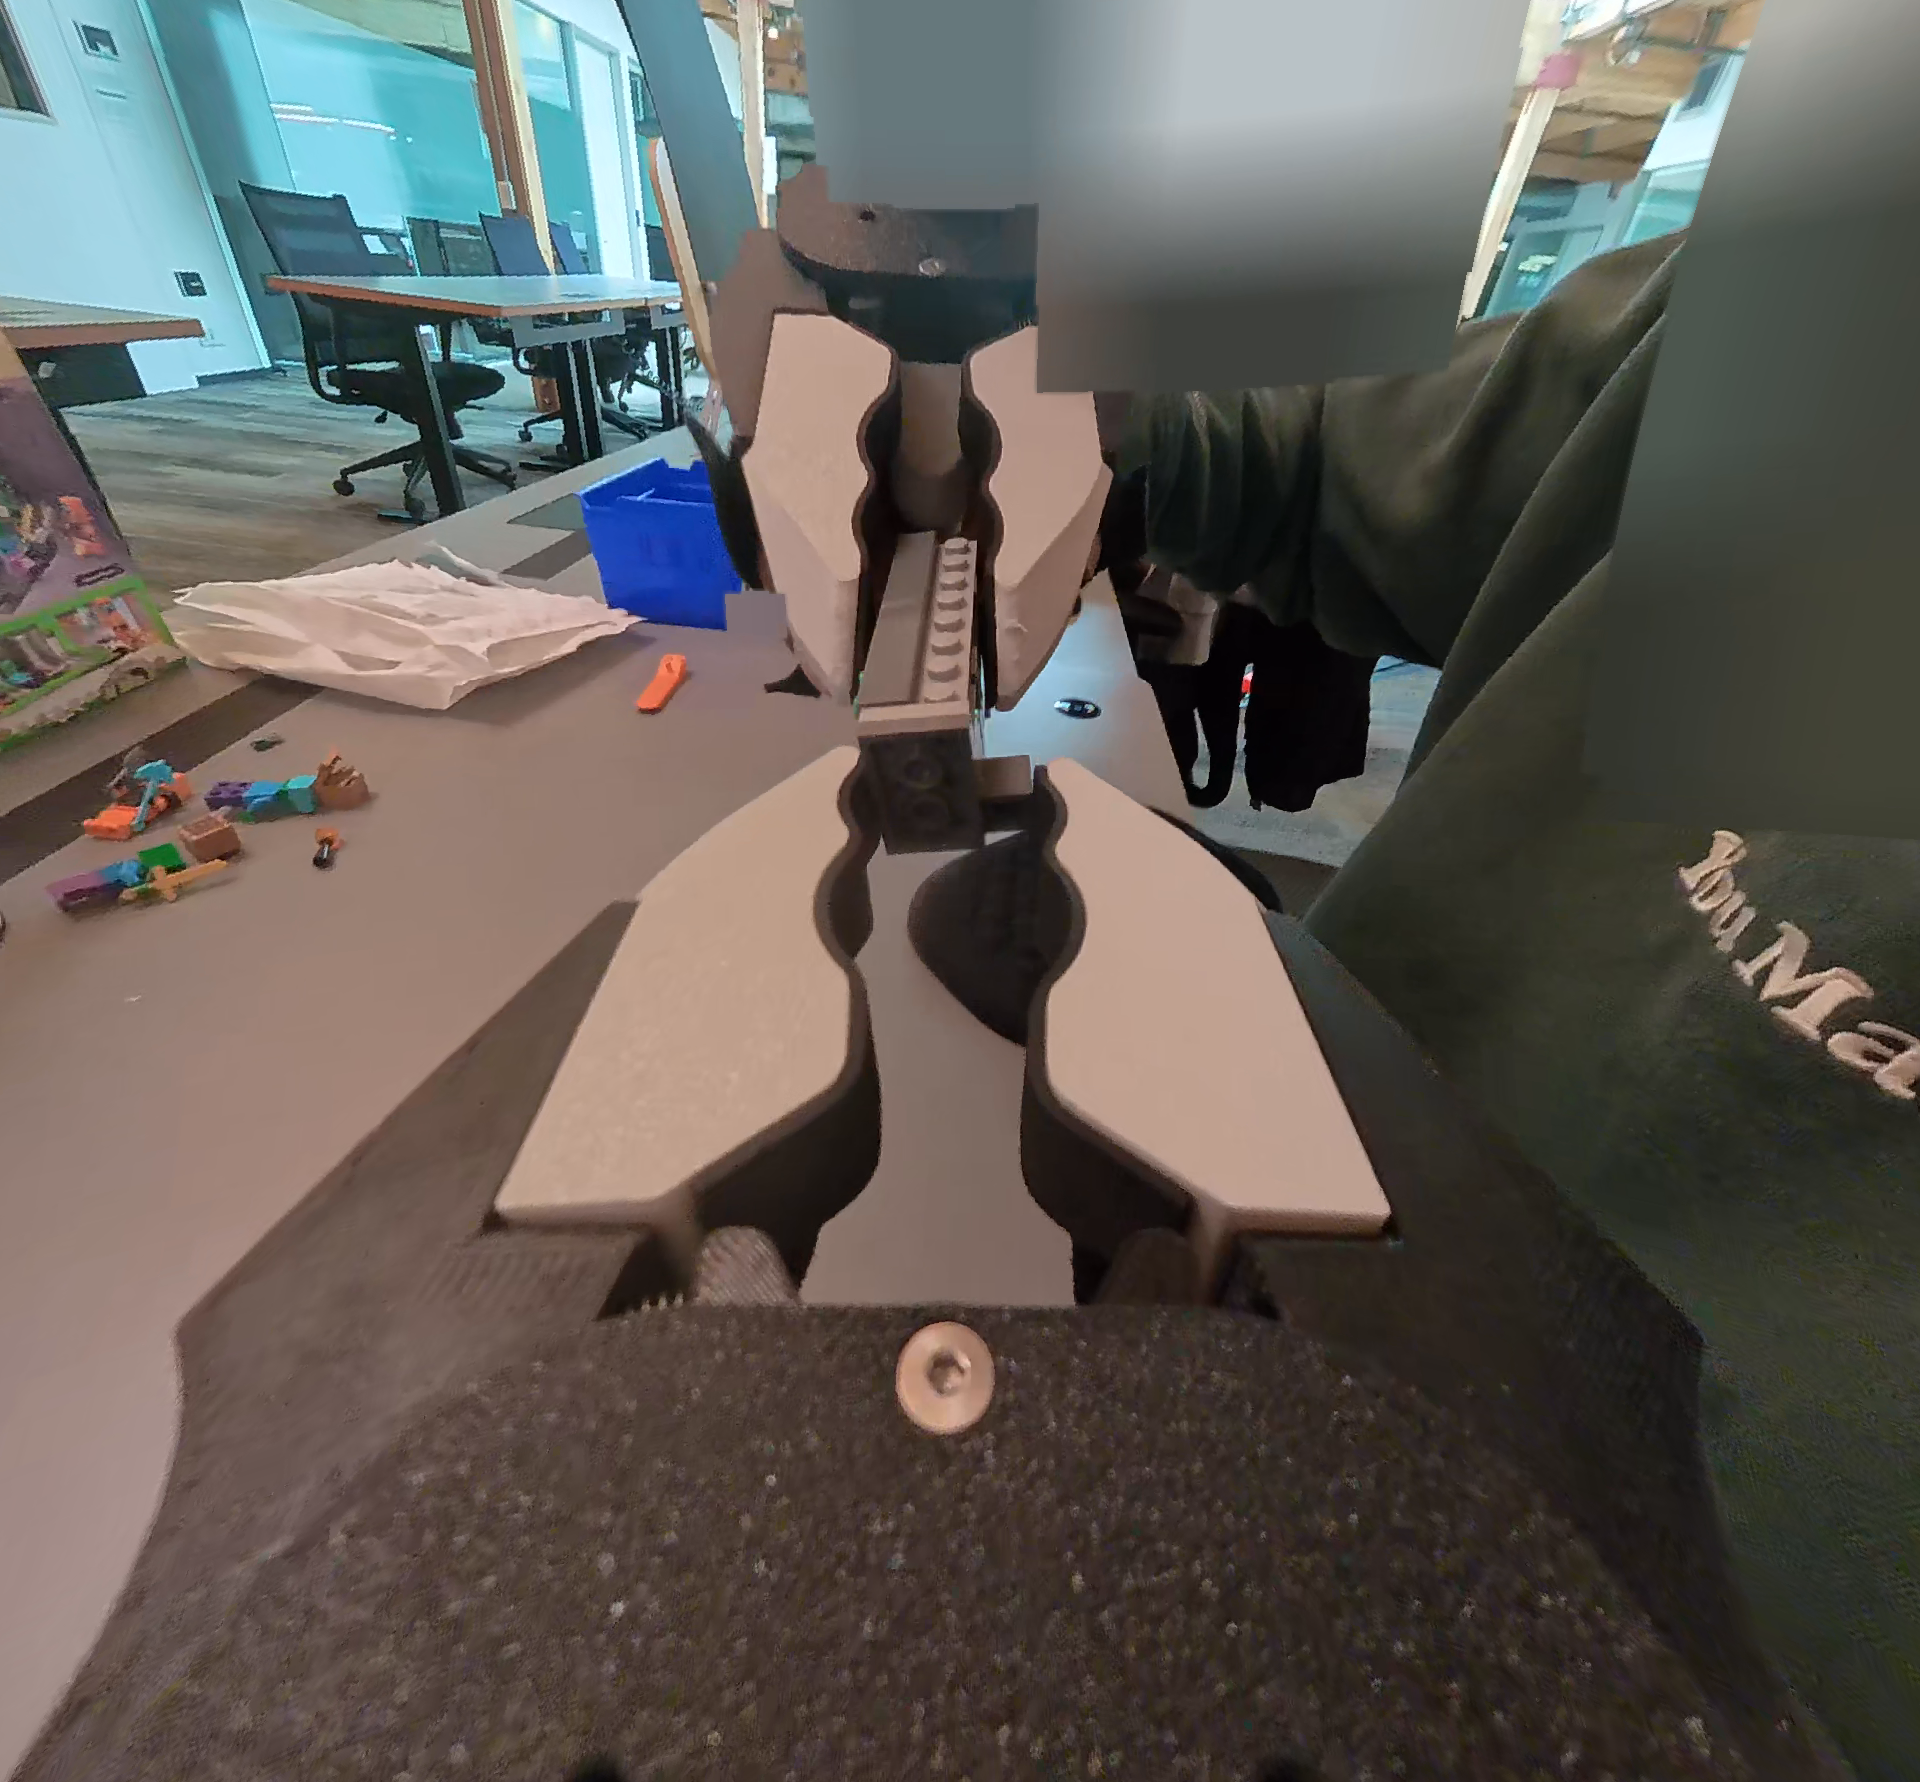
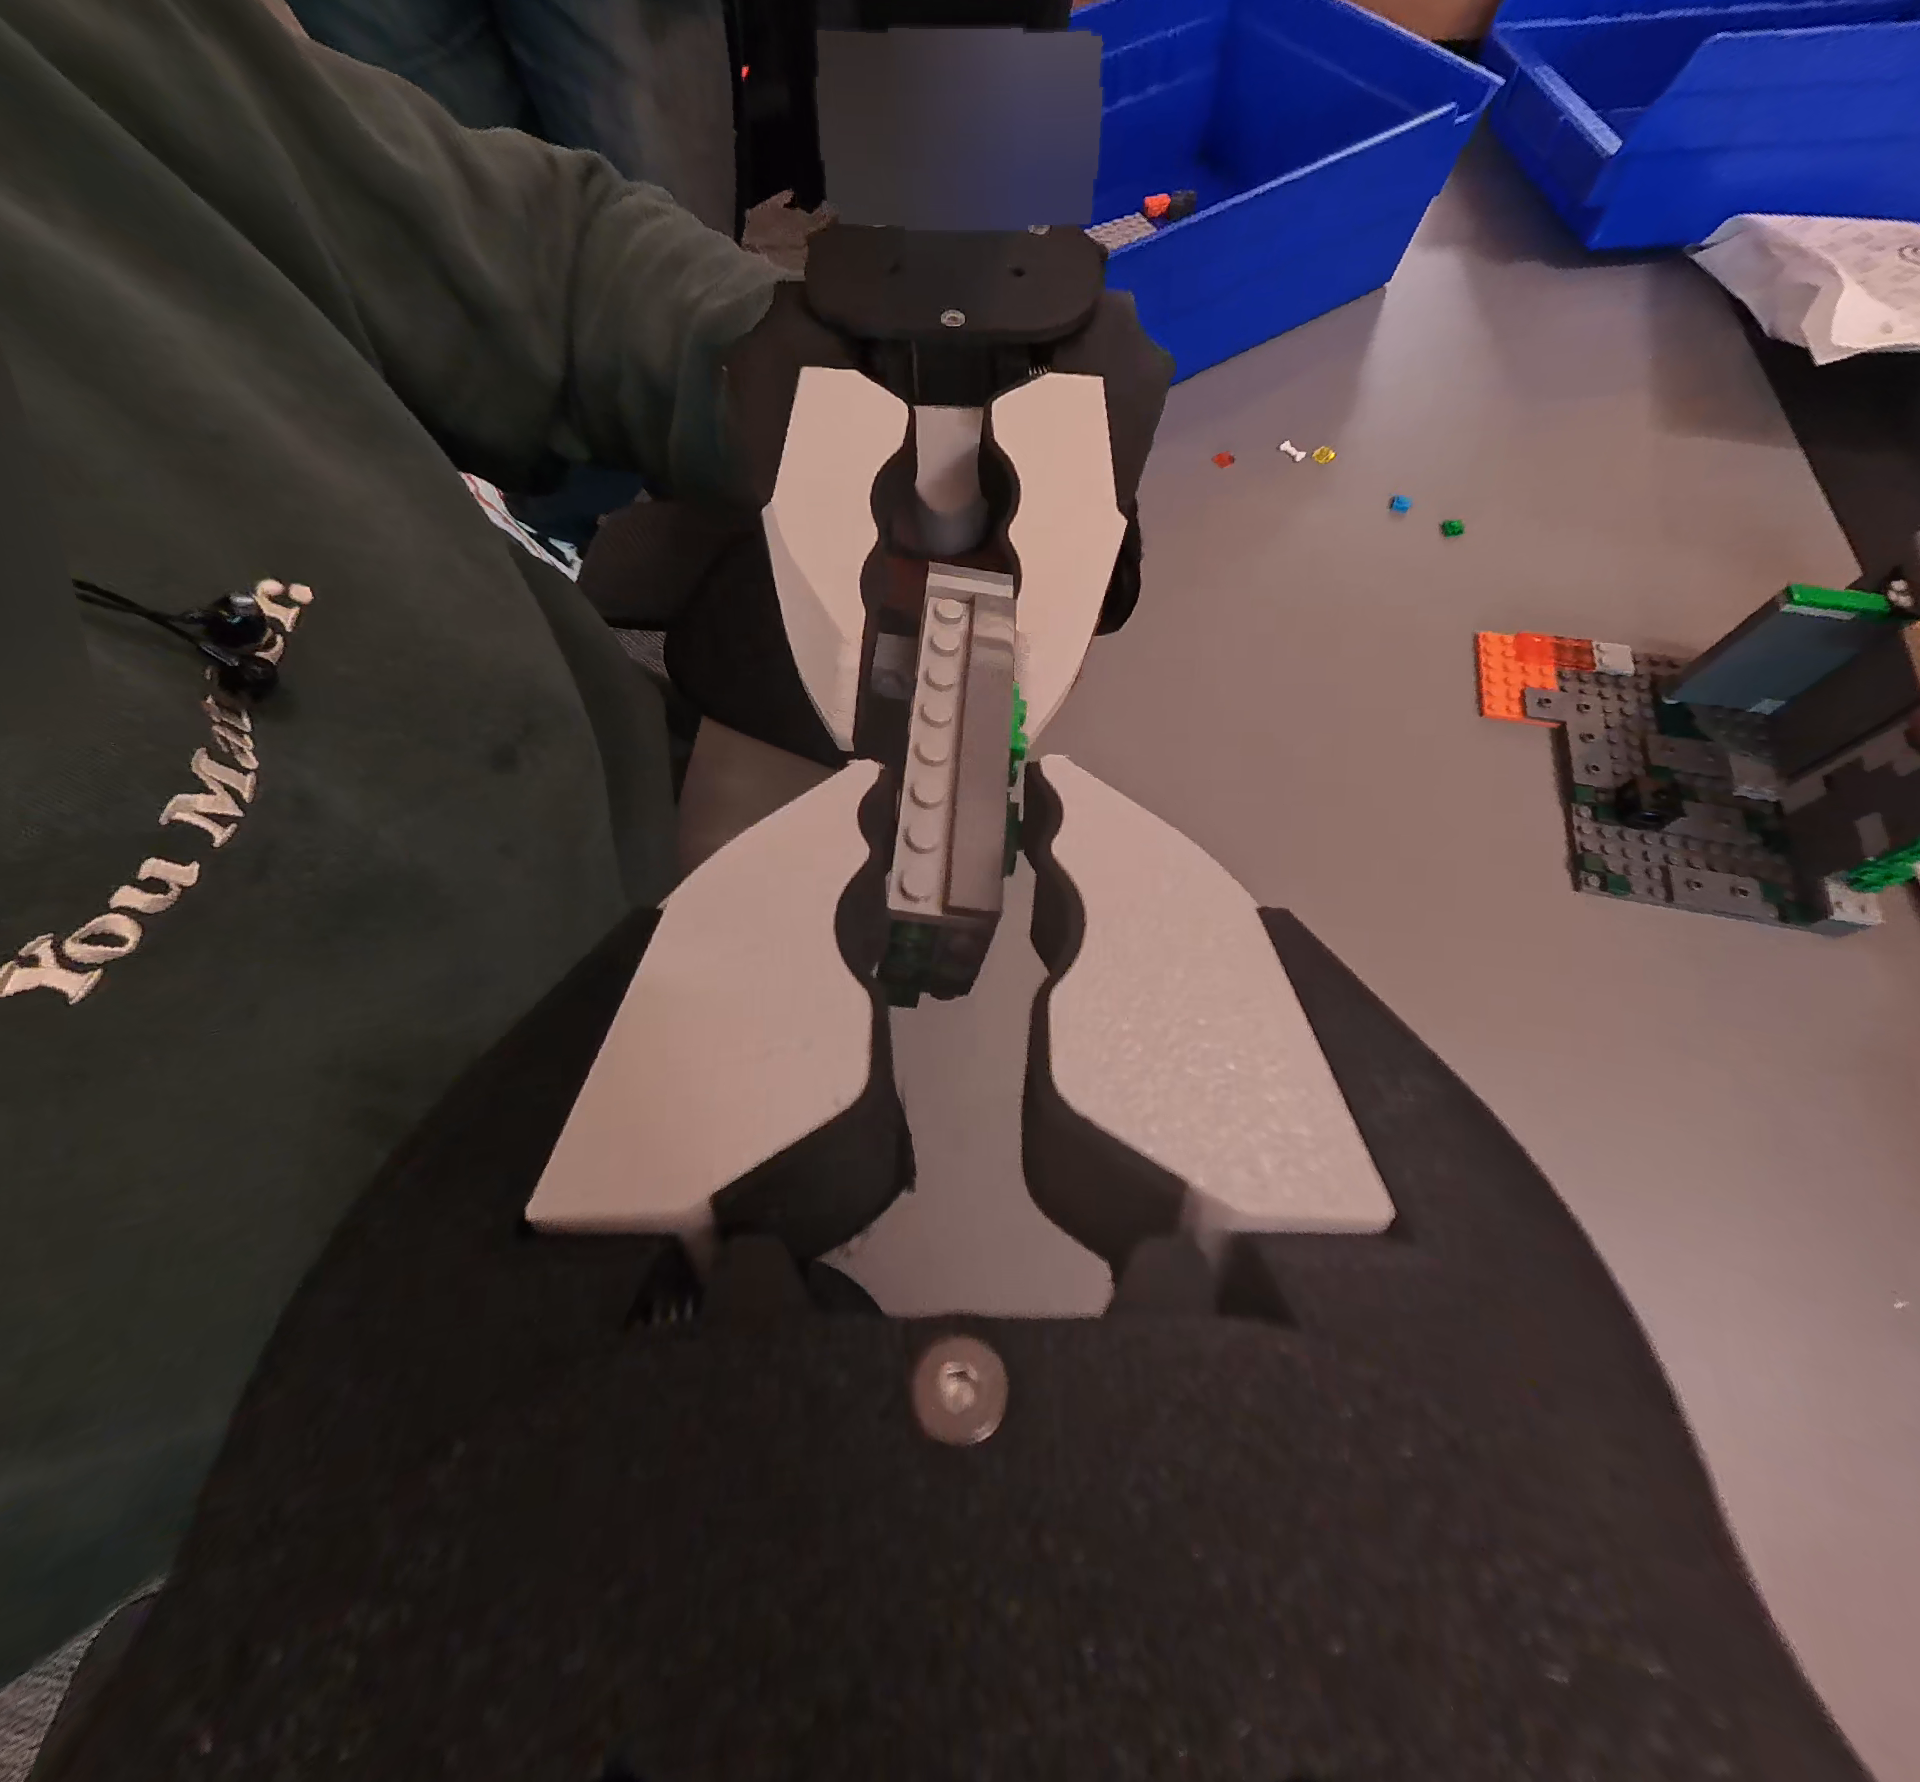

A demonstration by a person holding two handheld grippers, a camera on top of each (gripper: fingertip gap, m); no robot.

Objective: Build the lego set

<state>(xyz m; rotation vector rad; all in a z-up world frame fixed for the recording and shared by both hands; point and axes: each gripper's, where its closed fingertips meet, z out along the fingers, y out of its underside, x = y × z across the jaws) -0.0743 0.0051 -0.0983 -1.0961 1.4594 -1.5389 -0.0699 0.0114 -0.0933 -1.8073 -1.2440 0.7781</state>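
My left claw (image 1: pixel 940 797) pinches one end of a long grey lego assembly (image 1: pixel 920 652), its fingers (image 1: pixel 717 994) closed on the dark block at that end. My right claw (image 2: pixel 951 859) faces it from the other side and is pressed onto the same assembly (image 2: pixel 945 766), gripping it along its grey studded strip, with green pieces showing on the side and underside. So the piece hangs in the air between both claws, above the grey table (image 1: pixel 364 1005), close to a person in a dark green sweatshirt (image 2: pixel 260 444).

Farther out in the left wrist view, a scatter of small colourful lego figures and bricks (image 1: pixel 208 818) lies on the table, with an orange tool (image 1: pixel 662 683) beyond, a crumpled white paper bag (image 1: pixel 405 626), a blue bin (image 1: pixel 655 537) and the set's box (image 1: pixel 62 589) at the left edge.

In the right wrist view, a partly built lego model on a grey baseplate (image 2: pixel 1704 776) stands on the table to the right, tiny loose pieces (image 2: pixel 1325 454) lie near it, and blue bins (image 2: pixel 1278 163) sit behind.
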